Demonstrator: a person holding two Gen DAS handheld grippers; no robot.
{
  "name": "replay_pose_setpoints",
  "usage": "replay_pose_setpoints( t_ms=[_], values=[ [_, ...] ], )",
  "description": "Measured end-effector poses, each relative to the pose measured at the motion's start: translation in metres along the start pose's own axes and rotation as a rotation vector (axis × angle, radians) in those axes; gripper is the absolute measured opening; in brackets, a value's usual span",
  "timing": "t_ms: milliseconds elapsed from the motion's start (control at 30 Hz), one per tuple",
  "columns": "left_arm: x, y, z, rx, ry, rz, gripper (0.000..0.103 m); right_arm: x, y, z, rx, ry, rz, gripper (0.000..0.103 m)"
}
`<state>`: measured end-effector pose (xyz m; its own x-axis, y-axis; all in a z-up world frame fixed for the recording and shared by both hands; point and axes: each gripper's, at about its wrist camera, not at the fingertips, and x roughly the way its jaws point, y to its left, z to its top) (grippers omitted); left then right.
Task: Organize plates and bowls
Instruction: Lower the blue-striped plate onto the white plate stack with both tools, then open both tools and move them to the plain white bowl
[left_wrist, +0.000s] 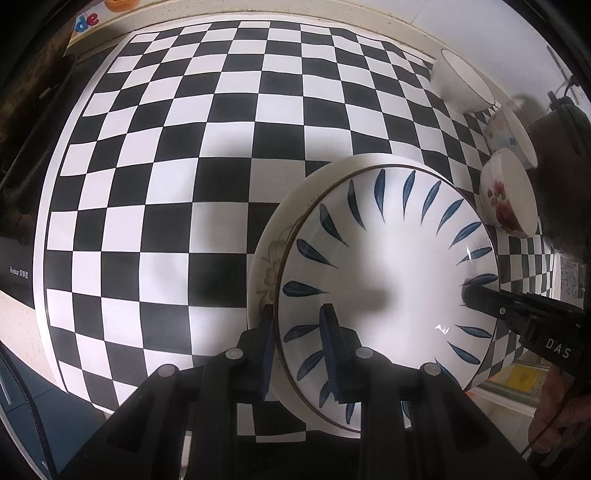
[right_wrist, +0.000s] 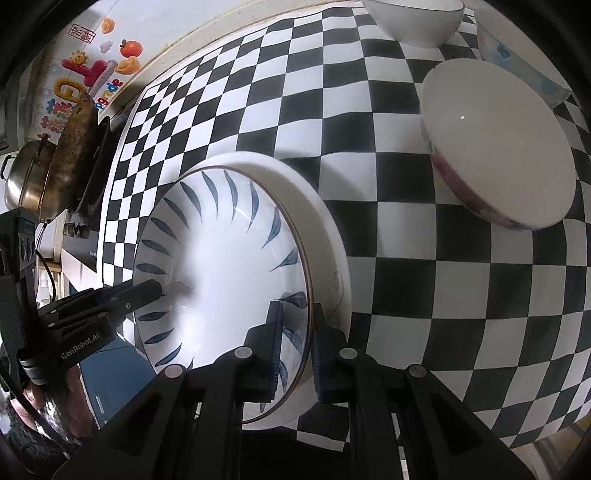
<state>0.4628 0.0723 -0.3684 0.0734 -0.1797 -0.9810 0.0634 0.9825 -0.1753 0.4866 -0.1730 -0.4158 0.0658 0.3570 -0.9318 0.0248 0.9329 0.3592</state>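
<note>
- Pots (right_wrist: 48, 166) stand at the far left edge, beside the checkered mat (left_wrist: 184, 147).
- Left gripper (left_wrist: 301, 347) pinches the near rim of the blue-leaf plate (left_wrist: 388, 277), one finger inside, one outside.
- Blue-leaf plate sits stacked on a cream plate (left_wrist: 273, 258) on the mat.
- Right gripper (right_wrist: 295, 339) clamps the plate's opposite rim.
- Floral bowl (left_wrist: 508, 195), a patterned bowl (left_wrist: 509, 136) and a white bowl (left_wrist: 461, 83) line the right side.

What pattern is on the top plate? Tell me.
White top plate with blue leaf strokes around a brown rim; clearest in left wrist view.
</note>
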Motion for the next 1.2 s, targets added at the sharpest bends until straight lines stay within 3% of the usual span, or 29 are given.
replay_pose_setpoints(
  t_ms=[733, 1200],
  values=[
    [-0.001, 0.005, 0.005, -0.045, 0.049, -0.019, 0.021, 0.005, 0.002, 0.009, 0.036, 0.053, -0.013, 0.016],
    [-0.025, 0.0, 0.003, -0.022, 0.0, 0.034, 0.022, -0.014, 0.007, 0.004, 0.013, 0.016, -0.056, 0.017]
  ],
)
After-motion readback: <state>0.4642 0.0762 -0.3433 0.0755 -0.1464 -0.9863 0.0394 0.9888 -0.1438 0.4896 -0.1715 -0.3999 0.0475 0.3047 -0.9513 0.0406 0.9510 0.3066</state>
